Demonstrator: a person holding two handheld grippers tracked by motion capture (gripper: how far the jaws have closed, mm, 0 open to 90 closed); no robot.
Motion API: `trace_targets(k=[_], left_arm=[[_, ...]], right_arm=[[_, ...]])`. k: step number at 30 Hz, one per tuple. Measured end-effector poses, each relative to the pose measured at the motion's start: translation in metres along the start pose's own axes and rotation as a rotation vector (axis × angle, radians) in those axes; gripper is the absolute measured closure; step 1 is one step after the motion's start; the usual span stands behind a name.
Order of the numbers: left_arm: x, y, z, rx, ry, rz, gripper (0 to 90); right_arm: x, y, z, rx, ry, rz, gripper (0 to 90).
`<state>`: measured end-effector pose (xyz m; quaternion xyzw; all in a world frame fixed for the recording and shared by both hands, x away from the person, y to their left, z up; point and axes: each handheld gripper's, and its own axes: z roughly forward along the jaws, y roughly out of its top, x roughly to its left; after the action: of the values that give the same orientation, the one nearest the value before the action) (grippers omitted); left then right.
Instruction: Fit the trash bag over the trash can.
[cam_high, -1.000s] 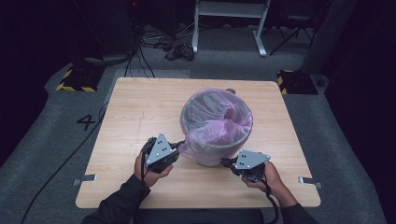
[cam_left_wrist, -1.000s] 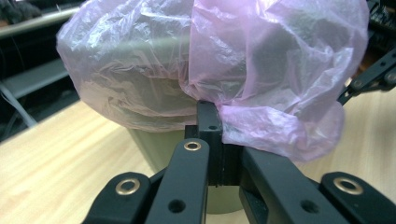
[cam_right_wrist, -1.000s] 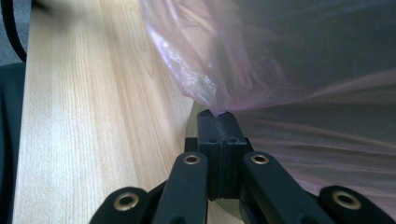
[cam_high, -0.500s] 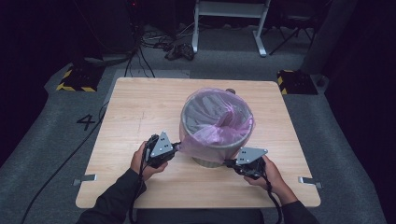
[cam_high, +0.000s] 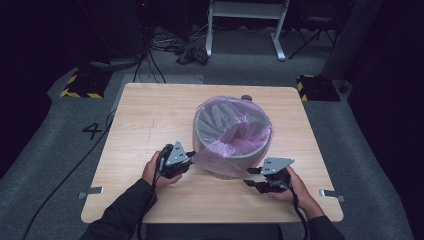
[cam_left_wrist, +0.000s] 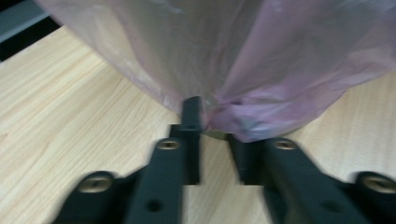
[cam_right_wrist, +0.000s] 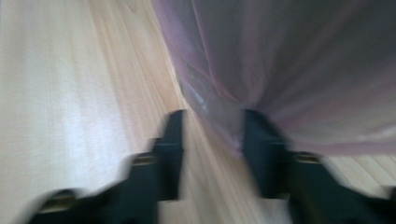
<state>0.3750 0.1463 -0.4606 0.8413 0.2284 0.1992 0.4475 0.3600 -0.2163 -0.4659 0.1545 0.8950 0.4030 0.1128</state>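
While both hands sit at the near table (cam_high: 150, 115) edge, the grey bin (cam_high: 231, 167) stands mid-table with the pink bag (cam_high: 240, 140) draped over its rim. Left gripper (cam_left_wrist: 212, 123): jaws just opened, bag hem bunched between them, pads not pressing. Right gripper (cam_right_wrist: 212, 123): jaws just parted; view blurred, film probably loose between them.
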Motion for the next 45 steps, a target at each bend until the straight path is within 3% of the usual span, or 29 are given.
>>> trace_targets(k=[2,5,7,11,15,17,22,27,32,40,45], left_arm=[[0.002,-0.003,-0.005,0.011,0.005,-0.048,45.1],[0.005,-0.008,-0.016,-0.006,-0.012,-0.103,31.5],[0.005,-0.010,-0.022,0.012,0.003,-0.108,20.1],[0.002,-0.017,-0.032,0.021,0.002,-0.087,16.6],[0.003,-0.025,-0.034,0.056,0.011,-0.098,15.8],[0.005,-0.029,-0.032,0.077,0.003,-0.101,15.8],[0.008,-0.042,-0.024,0.160,-0.003,-0.110,15.8],[0.009,-0.054,-0.023,0.198,-0.022,-0.119,15.9],[0.005,-0.061,-0.025,0.222,-0.021,-0.105,16.1],[0.005,-0.068,-0.026,0.229,-0.032,-0.139,15.6],[0.008,-0.067,-0.023,0.233,-0.035,-0.144,14.9]], right_arm=[[0.000,-0.004,-0.011,-0.017,0.001,0.004,40.7],[-0.002,-0.008,-0.031,-0.049,-0.029,0.048,31.0],[-0.003,-0.011,-0.045,-0.065,-0.051,0.073,26.2],[-0.004,-0.006,-0.078,-0.138,-0.112,0.089,28.3],[-0.005,0.015,-0.107,-0.209,-0.179,0.085,30.3],[-0.006,0.029,-0.115,-0.219,-0.216,0.068,30.8],[-0.013,0.062,-0.128,-0.278,-0.246,0.057,33.6],[-0.022,0.098,-0.128,-0.277,-0.250,0.021,34.5],[-0.034,0.128,-0.111,-0.242,-0.246,0.007,35.8],[-0.048,0.152,-0.074,-0.163,-0.220,0.000,36.7],[-0.053,0.161,-0.056,-0.114,-0.190,-0.018,47.4]])
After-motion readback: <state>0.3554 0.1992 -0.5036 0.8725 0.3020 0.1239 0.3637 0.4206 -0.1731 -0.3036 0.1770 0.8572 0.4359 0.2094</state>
